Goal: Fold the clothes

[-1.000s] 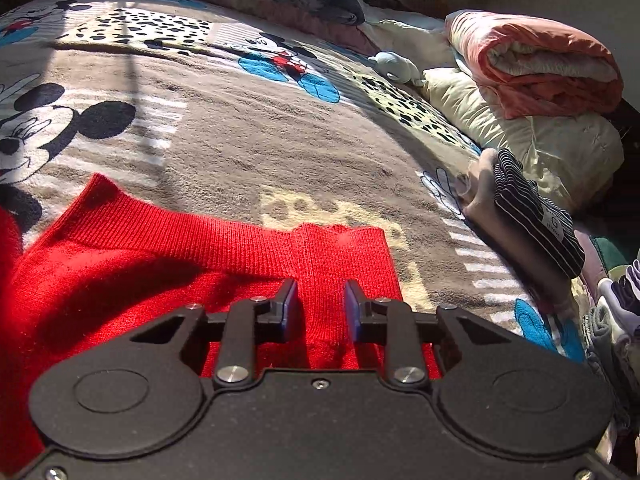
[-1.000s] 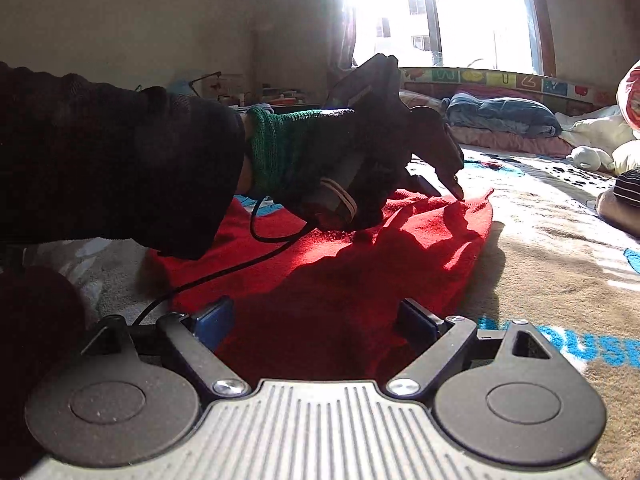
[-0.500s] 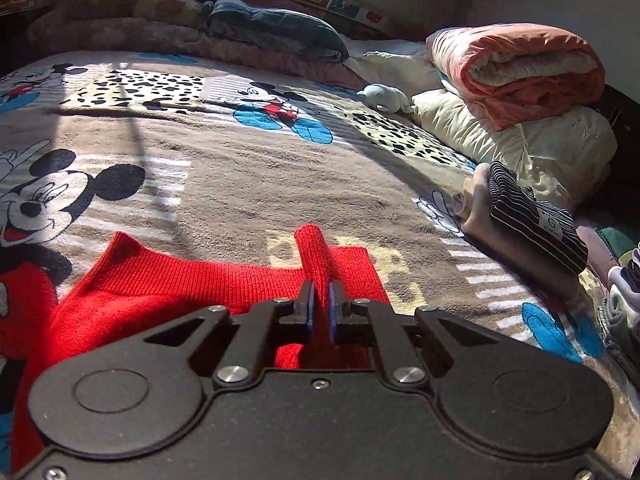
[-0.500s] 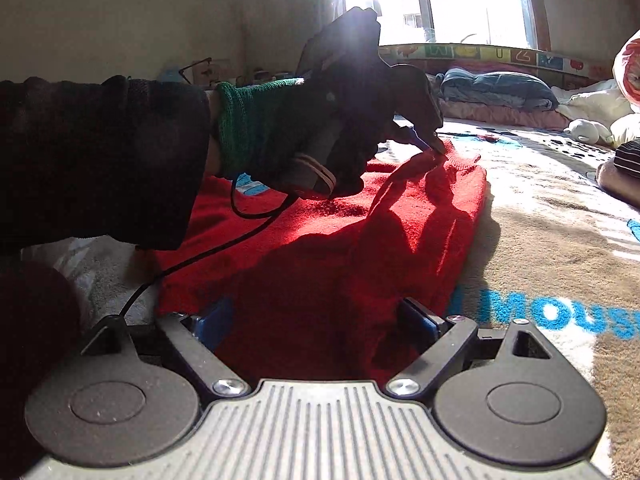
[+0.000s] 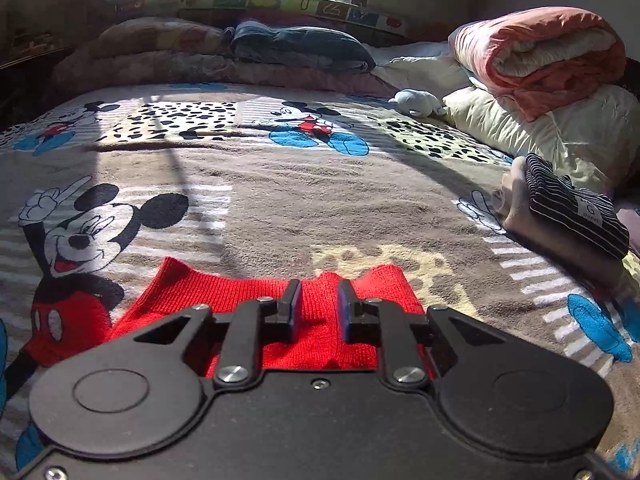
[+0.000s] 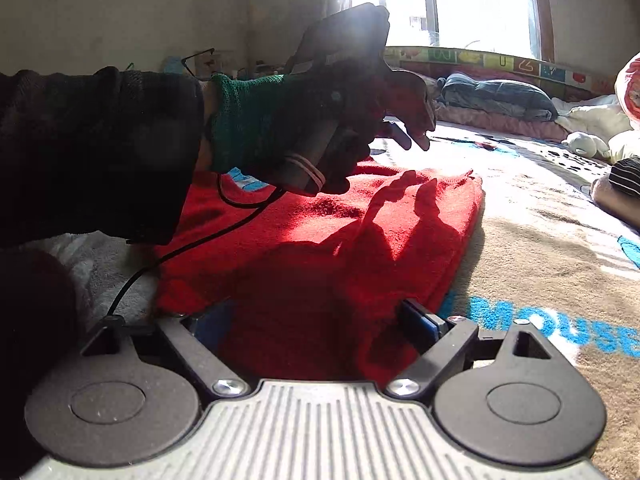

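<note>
On a cartoon-print blanket (image 5: pixel 280 200) spread over a bed, a red sweater (image 6: pixel 320 248) lies across the middle of the right wrist view, its far edge rumpled into a raised ridge. At bottom centre of the left wrist view, the left gripper (image 5: pixel 318 312) hangs just above that ribbed edge, its jaws a narrow gap apart with nothing between them. Seen from the other side, a gloved hand (image 6: pixel 332 120) carries it at upper centre, clear of the cloth.

Low in the right wrist view, the right gripper (image 6: pixel 320 320) stands spread wide over the near part of the sweater, red knit lying between its fingers but unpinched. A striped garment (image 5: pixel 572 208) sits folded on another piece at the right of the left wrist view, beside stacked quilts (image 5: pixel 552 80).

Whether an edge is about to be taken or has just been laid down cannot be settled from this. Either way, a neat fold looks to depend on a flat far edge, both layers pinched together near a corner, and the two grippers moving level so the knit does not skew. The loose cable (image 6: pixel 208 240) trailing over the cloth could snag.
</note>
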`<action>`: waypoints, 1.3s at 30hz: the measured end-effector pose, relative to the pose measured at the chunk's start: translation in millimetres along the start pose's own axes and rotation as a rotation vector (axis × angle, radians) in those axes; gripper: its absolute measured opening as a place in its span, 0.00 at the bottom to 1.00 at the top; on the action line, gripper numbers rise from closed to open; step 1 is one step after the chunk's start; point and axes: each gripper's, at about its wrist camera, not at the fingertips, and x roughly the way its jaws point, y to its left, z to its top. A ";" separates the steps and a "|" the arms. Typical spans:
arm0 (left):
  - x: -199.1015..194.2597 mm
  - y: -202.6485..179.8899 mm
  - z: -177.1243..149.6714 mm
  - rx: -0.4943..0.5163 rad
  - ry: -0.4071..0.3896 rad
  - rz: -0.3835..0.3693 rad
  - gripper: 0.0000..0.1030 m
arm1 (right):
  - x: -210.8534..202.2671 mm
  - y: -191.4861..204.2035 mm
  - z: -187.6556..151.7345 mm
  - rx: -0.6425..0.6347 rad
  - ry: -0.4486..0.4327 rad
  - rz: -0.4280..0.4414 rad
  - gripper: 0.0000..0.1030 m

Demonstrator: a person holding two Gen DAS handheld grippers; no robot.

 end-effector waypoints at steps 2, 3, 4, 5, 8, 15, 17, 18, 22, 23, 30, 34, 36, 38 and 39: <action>-12.8 -7.8 -0.5 0.034 -0.011 -0.067 0.15 | -3.3 3.6 1.4 -0.020 -0.035 -0.036 0.86; -14.7 -14.2 -2.0 0.057 -0.004 -0.092 0.15 | -4.5 7.7 1.2 -0.044 -0.054 -0.036 0.86; -15.0 -20.2 -4.0 0.085 0.007 -0.110 0.15 | -5.8 11.7 1.0 -0.069 -0.073 -0.036 0.86; -13.5 -27.1 -7.0 0.117 0.021 -0.127 0.15 | -7.1 15.7 0.8 -0.093 -0.092 -0.035 0.86; -1.0 -43.7 -18.7 0.179 0.071 -0.140 0.15 | -1.9 26.3 -1.8 -0.157 -0.079 -0.012 0.86; 27.3 -38.0 -35.3 0.104 0.153 -0.087 0.18 | 17.2 12.4 -8.8 -0.059 0.079 0.029 0.90; 25.8 -37.9 -33.1 0.101 0.161 -0.083 0.19 | 16.7 9.3 -11.8 -0.045 0.072 0.045 0.91; 19.7 -36.4 -32.2 0.089 0.153 -0.079 0.19 | 16.3 9.6 -13.1 -0.045 0.069 0.047 0.91; -4.7 -30.6 -28.6 0.043 0.123 -0.063 0.30 | 14.7 15.9 -16.3 -0.061 0.062 0.035 0.91; -10.8 -29.2 -27.7 0.031 0.116 -0.059 0.32 | 14.3 16.6 -16.9 -0.062 0.061 0.034 0.91; -90.0 0.4 -69.7 -0.114 0.045 -0.046 0.44 | 8.2 21.6 -20.9 -0.073 0.052 0.025 0.93; -142.8 34.3 -107.6 -0.275 -0.008 -0.024 0.54 | -2.4 27.7 -20.4 -0.070 0.022 0.014 0.92; -164.6 51.5 -121.2 -0.349 -0.032 -0.004 0.54 | -9.8 34.0 -21.0 -0.081 0.021 0.015 0.92; -185.0 65.5 -123.5 -0.379 -0.061 0.007 0.55 | -17.0 41.0 -21.7 -0.092 0.025 0.024 0.92; -195.9 70.0 -120.5 -0.369 -0.087 0.016 0.56 | -20.5 45.7 -22.4 -0.098 0.035 0.044 0.91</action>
